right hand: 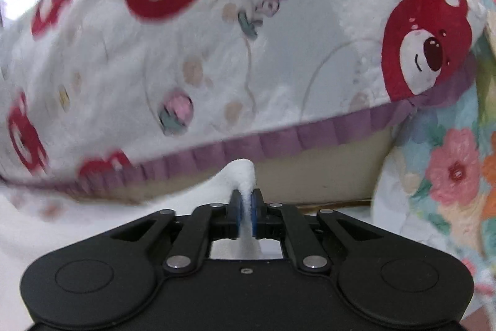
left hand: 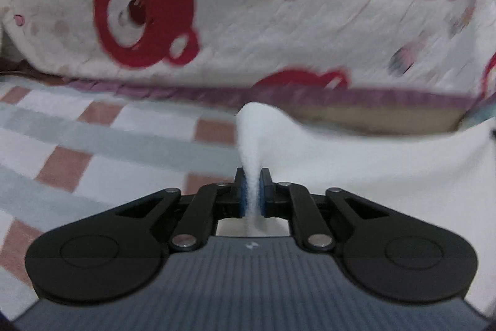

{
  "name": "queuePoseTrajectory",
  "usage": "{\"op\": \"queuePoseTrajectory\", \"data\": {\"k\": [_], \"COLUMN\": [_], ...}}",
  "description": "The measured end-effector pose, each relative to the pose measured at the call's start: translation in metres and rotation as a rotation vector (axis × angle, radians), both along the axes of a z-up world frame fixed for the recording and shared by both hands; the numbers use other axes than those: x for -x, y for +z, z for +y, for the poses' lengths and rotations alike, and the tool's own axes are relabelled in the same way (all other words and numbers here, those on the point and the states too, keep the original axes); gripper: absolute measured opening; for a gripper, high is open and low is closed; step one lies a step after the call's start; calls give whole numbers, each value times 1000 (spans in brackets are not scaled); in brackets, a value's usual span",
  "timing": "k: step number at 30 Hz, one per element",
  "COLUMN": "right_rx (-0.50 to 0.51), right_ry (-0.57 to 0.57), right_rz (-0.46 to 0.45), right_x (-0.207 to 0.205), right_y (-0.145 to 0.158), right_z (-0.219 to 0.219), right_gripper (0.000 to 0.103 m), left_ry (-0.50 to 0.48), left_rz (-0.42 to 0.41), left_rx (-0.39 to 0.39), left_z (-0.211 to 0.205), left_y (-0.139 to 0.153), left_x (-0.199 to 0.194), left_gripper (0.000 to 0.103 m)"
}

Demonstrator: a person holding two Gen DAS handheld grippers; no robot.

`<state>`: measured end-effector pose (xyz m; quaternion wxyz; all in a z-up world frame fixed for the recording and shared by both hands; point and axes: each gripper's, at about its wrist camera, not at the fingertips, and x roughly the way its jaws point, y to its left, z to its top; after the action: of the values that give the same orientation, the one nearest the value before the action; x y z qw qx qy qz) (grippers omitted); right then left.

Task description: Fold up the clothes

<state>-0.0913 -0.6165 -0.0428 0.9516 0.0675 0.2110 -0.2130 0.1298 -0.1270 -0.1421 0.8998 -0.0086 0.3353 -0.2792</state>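
Bedding fills the background: a white quilt (left hand: 279, 20) printed with red bears and edged in purple, over a checked sheet (left hand: 93, 138); a floral cloth (right hand: 449, 169) lies at the right.

Left tool (left hand: 251, 194) – pads closed on a pinched ridge of the white garment (left hand: 372, 163). Right tool (right hand: 246, 211) – likewise clamped on a ridge of the same white cloth, which spreads away to its left. The garment hangs between the two grips, near the quilt's border.

Assessment: light, soft, fleecy fabric, limp under its own weight – unlikely to slip from the pads, but prone to sag and bunch. Best held at corners or hems. Stage of folding cannot be determined.
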Motion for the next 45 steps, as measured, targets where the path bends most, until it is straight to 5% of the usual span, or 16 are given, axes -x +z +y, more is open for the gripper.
{"op": "queuePoseTrajectory", "data": {"k": [3, 7, 16, 21, 25, 27, 33, 38, 43, 45], "right_rx": [-13, -31, -67, -4, 118, 90, -154, -139, -514, -692], "right_ry": [-31, -70, 253, 528, 632, 620, 492, 384, -19, -140], "right_rz": [68, 158, 261, 393, 562, 565, 496, 456, 334, 255], "right_x": [-4, -10, -22, -39, -51, -51, -37, 6, 91, 132], "right_y": [-13, -30, -37, -54, -93, -111, -87, -69, -46, -39], "right_z": [-1, -2, 80, 156, 191, 183, 155, 142, 77, 59], "right_gripper": [32, 39, 43, 47, 47, 49, 50, 50, 54, 58], "left_ry": [45, 39, -288, -512, -528, -528, -486, -561, -647, -633], "left_rz": [138, 156, 148, 188, 194, 189, 245, 220, 191, 177], "left_rx": [-94, -9, 52, -17, -140, -155, -116, -31, -254, -268], "left_z": [0, 8, -58, -106, -122, -124, -118, -122, -149, -149], "left_y": [-33, -21, 7, -5, -26, -31, -22, -8, -31, -31], "left_x": [-10, -12, 48, 100, 117, 120, 114, 128, 164, 169], "left_gripper": [16, 31, 38, 41, 41, 41, 41, 38, 38, 38]}}
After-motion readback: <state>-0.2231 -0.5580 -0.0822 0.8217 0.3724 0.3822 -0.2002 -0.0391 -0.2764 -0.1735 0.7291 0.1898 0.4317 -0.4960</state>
